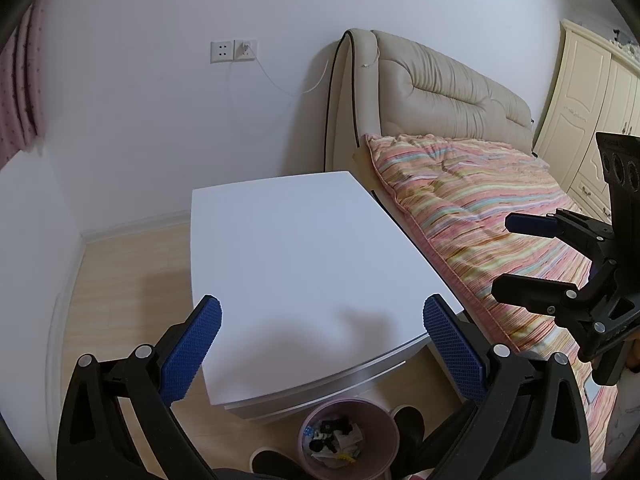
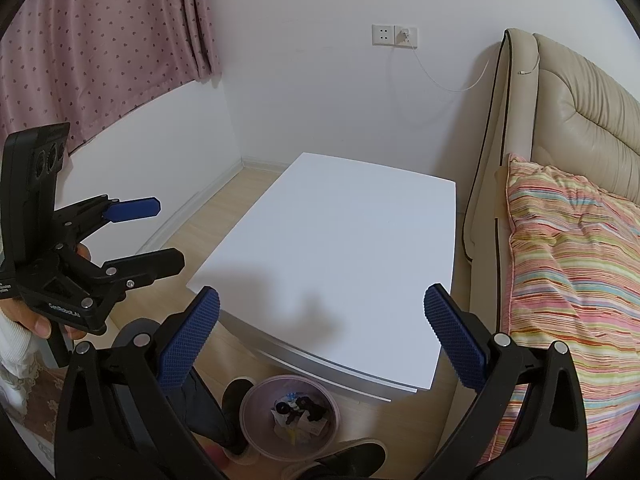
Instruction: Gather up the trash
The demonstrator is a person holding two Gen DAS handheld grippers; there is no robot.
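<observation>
Holding both grippers, left gripper (image 1: 322, 322) and right gripper (image 2: 322, 312), fingers apart and empty over the bare bench (image 1: 304, 264); trash (image 2: 298, 410) in the bin (image 2: 256, 396) looks light, crumply, best pinched by edges.

We found almost no readable text. The only lettering sat on the left gripper (image 2: 150, 236) in the right wrist view: small white characters printed on its black body near the base, too distorted to read with confidence, possibly a brand mark. A second strip of tiny white print ran along the edge of that same body, and we couldn't make it out at all. The scraps inside the pink trash bin (image 2: 256, 412) showed printed patches, but nothing resolved into letters or numbers in either view.
</observation>
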